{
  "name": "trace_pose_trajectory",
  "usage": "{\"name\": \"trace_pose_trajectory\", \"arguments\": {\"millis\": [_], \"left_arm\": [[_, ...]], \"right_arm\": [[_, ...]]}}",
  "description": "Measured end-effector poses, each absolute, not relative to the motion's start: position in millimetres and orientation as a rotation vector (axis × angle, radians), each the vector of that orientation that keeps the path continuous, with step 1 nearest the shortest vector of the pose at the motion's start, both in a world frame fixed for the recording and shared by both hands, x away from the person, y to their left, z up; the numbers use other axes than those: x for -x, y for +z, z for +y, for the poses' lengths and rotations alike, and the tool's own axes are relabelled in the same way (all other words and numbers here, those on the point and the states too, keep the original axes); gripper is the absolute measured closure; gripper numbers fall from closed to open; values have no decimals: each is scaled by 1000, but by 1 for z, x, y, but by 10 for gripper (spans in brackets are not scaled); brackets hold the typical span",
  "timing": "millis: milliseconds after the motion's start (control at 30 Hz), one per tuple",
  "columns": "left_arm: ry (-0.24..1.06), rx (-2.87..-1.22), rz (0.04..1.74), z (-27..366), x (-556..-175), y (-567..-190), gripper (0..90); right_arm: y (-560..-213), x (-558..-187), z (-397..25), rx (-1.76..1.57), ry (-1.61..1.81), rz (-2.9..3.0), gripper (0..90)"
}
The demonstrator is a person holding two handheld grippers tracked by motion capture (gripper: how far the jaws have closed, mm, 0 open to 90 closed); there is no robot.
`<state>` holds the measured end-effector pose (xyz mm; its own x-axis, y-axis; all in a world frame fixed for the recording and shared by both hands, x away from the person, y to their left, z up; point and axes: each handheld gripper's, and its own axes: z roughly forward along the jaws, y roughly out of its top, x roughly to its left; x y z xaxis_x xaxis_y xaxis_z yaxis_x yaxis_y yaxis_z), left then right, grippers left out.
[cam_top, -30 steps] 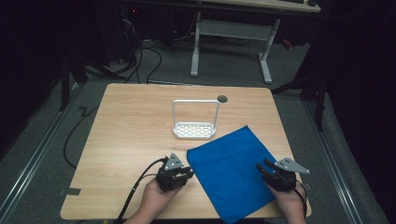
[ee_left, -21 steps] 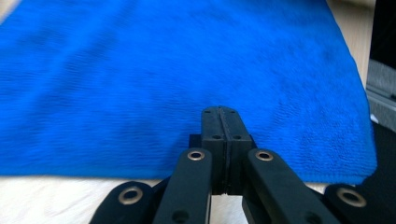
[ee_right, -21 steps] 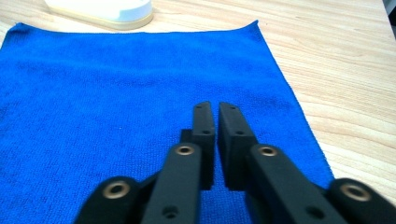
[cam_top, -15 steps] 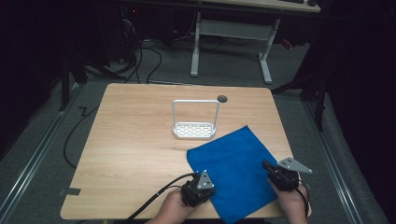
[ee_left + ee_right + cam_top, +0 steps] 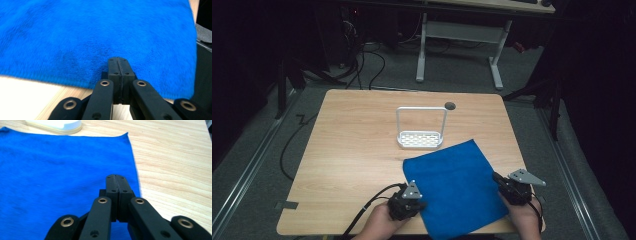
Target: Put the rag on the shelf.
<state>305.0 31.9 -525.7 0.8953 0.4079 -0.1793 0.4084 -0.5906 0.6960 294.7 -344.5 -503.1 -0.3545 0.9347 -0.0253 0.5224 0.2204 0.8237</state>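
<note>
lying flat on the near right part of the wooden table, just in front of the white rack: blue towel. left gripper at its near left edge, jaws pressed together, apparently empty. right gripper at its right edge, jaws likewise closed over the cloth.

The room was dark. A wooden tabletop stood on grey floor; behind it stood a white-legged desk, with black cables nearby.

Left tongs jaws pressed together; right tongs likewise; both low.
</note>
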Motion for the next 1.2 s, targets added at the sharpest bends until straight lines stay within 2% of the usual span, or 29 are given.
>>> {"name": "trace_pose_trajectory", "arguments": {"millis": [100, 333, 500, 800, 1000, 1200], "left_arm": [[-24, -2240, 628, 53, -306, -527, 900], [29, -2208, 747, 106, -309, -527, 900], [16, -2172, 814, 123, -315, -529, 900], [131, -2107, 851, 116, -328, -520, 885], [158, -2181, 833, 99, -337, -527, 866], [178, -2159, 848, 110, -341, -529, 868]], "right_arm": [[-505, -296, -341, -1330, 1011, 1987, 900], [-508, -298, -323, -1287, 1005, 2051, 900], [-510, -300, -314, -1253, 995, 2082, 900], [-514, -314, -287, -1198, 990, 2142, 900], [-526, -325, -273, -1171, 895, 2225, 900], [-528, -324, -273, -1172, 897, 2233, 900]]}}
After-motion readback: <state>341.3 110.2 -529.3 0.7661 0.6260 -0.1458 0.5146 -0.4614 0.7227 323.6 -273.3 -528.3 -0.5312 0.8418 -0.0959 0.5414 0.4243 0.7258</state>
